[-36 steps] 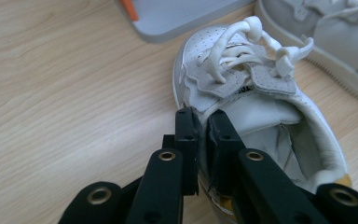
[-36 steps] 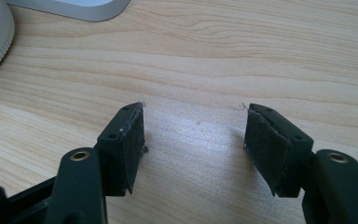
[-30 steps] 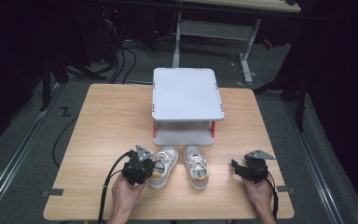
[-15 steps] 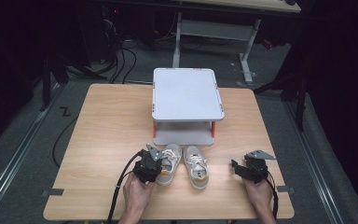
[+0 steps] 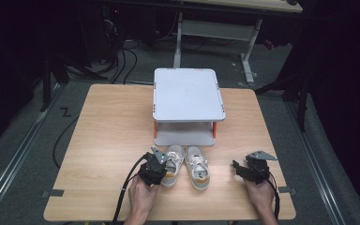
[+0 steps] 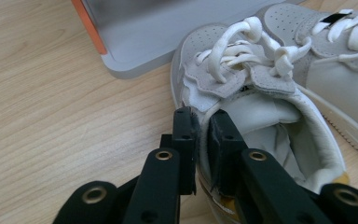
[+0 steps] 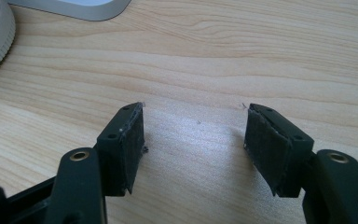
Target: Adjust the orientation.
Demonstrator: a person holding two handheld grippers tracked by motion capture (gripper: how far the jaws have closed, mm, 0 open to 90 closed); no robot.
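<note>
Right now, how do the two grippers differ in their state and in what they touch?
The left gripper is shut on the collar wall of the left shoe, one jaw outside it and one inside, while the right gripper stands wide open with nothing between its jaws. The left gripper sits at the shoes; the right gripper hovers over bare table, apart from the right shoe. Both have black jaws.

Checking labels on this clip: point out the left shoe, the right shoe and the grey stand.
left shoe (image 5: 172,165), high view, on its laces
right shoe (image 5: 198,167), high view, on its laces
grey stand (image 5: 187,93), high view, on its top shelf
</note>
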